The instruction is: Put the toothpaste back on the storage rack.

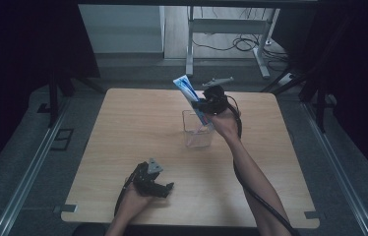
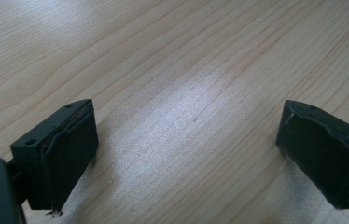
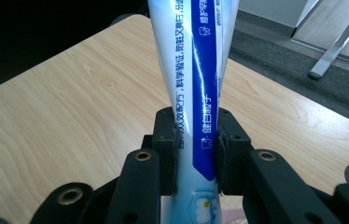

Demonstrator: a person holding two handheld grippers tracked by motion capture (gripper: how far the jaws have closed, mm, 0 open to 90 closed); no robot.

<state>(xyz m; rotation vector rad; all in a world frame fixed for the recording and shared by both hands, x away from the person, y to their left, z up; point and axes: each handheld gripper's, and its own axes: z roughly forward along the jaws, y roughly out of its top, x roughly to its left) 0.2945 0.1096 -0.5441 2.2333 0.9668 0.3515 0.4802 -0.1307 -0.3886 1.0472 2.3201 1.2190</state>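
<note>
My right tool (image 3: 195,154) is clamped on a toothpaste tube (image 1: 190,96), long axis tilted, lower end inside the clear cup (image 1: 197,132) mid-bench (image 1: 123,128); left tool (image 1: 165,189) rests apart, empty, near edge; right is nearer the cup.

A lab: dark curtains (image 1: 19,44), floor rails (image 1: 29,167), loose cables (image 1: 236,43).

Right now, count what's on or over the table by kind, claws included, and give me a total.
Toothpaste tube: 1
Clear container: 1
Claws: 2, the left claw and the right claw
Total: 4
</note>
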